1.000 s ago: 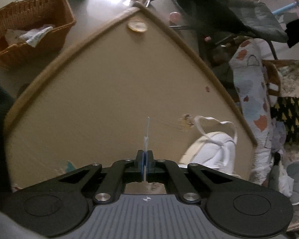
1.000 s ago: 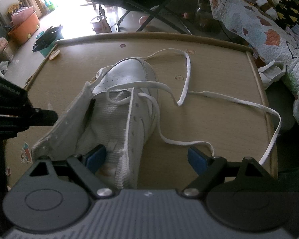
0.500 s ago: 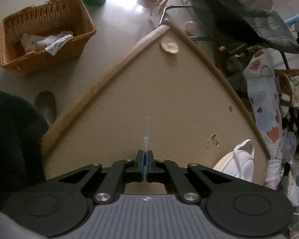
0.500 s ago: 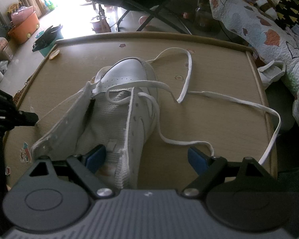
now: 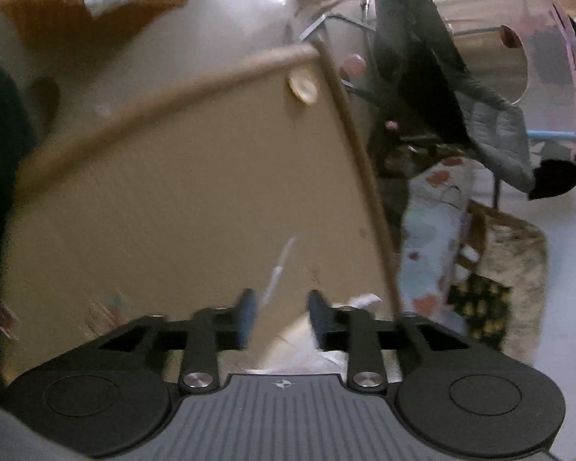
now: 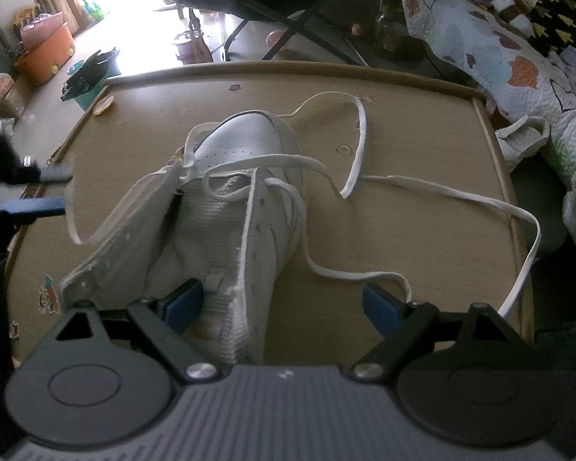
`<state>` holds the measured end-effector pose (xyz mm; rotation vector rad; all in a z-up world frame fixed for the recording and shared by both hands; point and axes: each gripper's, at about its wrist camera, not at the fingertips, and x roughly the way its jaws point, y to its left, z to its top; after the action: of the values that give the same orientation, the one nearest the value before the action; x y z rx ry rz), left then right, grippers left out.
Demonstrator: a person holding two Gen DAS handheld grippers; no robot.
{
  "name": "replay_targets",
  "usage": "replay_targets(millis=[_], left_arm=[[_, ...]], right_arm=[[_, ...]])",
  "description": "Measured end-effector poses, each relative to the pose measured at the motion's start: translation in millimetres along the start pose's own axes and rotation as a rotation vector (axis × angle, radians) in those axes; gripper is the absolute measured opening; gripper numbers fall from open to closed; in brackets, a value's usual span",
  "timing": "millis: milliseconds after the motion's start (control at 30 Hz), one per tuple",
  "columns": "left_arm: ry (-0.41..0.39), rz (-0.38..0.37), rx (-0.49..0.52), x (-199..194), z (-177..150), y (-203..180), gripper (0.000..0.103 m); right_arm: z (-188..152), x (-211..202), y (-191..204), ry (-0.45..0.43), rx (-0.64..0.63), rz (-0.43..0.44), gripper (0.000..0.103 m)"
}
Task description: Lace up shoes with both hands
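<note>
White shoe (image 6: 245,199) on table (image 6: 422,230), flaps spread, lace (image 6: 453,196) loose, half-threaded.

Your white high-top shoe (image 6: 245,207) lies on the counter (image 6: 422,230), toe pointing away, tongue exposed, eyelet flaps spread wide open. Only the lowest eyelets carry the flat white lace (image 6: 359,142). One lace end loops past the toe and trails off to the right; the other end (image 5: 278,269) curls slack off the left flap.
</note>
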<state>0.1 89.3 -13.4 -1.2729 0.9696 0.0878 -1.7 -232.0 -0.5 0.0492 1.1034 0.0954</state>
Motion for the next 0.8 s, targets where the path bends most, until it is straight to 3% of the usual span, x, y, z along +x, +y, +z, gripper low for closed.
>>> replay_targets(millis=[67, 133, 367, 467, 567, 667, 800], left_arm=[[0.032, -0.016, 0.037, 8.0, -8.5, -10.8, 0.041], [0.052, 0.005, 0.172, 16.2, -17.1, -27.9, 0.041], [0.135, 0.134, 1.032, 42.2, -54.9, -86.9, 0.041], [0.156, 0.164, 1.294, 49.3, -70.9, -95.8, 0.041], [0.174, 0.146, 1.435, 56.5, -82.4, -99.7, 0.037], [0.138, 0.134, 1.529, 58.7, -87.5, -103.2, 0.037], [0.146, 0.093, 1.591, 52.7, -84.2, -113.8, 0.029]], right_arm=[[-0.1, 0.2, -1.1, 0.000, 0.001, 0.002, 0.090], [0.0, 0.3, -2.3, 0.000, 0.003, 0.004, 0.091], [0.0, 0.0, -6.8, 0.000, 0.007, 0.018, 0.092], [0.0, 0.5, -8.2, 0.000, 0.011, 0.022, 0.093], [-0.3, 1.2, -9.6, 0.000, 0.016, 0.027, 0.094], [0.2, 2.1, -11.1, 0.004, 0.022, 0.032, 0.094], [0.5, 2.6, -11.4, 0.006, 0.020, 0.034, 0.094]])
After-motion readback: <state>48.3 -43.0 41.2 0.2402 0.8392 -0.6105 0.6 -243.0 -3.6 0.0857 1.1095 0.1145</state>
